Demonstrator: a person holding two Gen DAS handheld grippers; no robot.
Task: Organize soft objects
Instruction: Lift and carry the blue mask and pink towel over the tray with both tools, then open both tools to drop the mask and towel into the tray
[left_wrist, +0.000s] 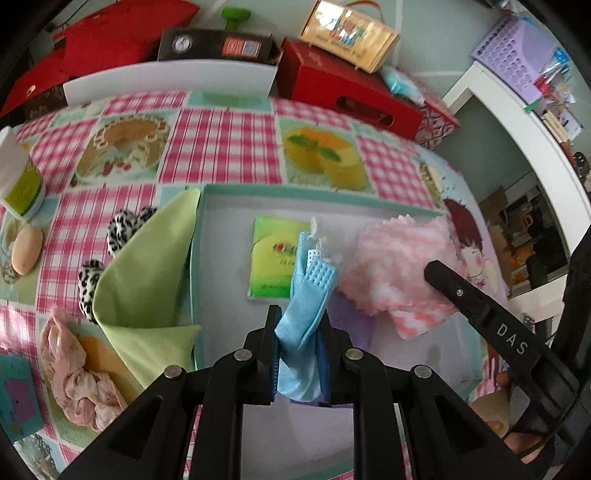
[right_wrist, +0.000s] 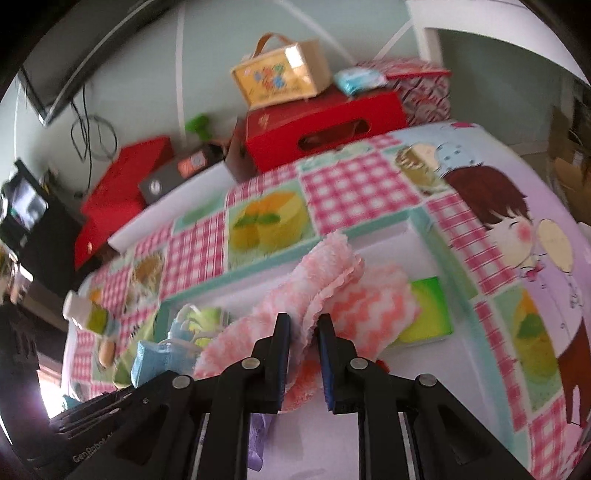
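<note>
A shallow white tray with a teal rim (left_wrist: 201, 236) sits on the checked tablecloth (left_wrist: 221, 144). Over it, the right gripper (right_wrist: 303, 325) clamps a fluffy pink-and-white cloth (right_wrist: 325, 266); left of it, the left gripper (left_wrist: 300, 321) pinches a blue fabric strip (left_wrist: 301, 317).

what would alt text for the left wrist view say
The left gripper is shut on a blue cloth above a shallow white tray on a pink checked tablecloth. In the tray lie a green packet and a pink fluffy cloth; a green cloth drapes over its left rim.
</note>
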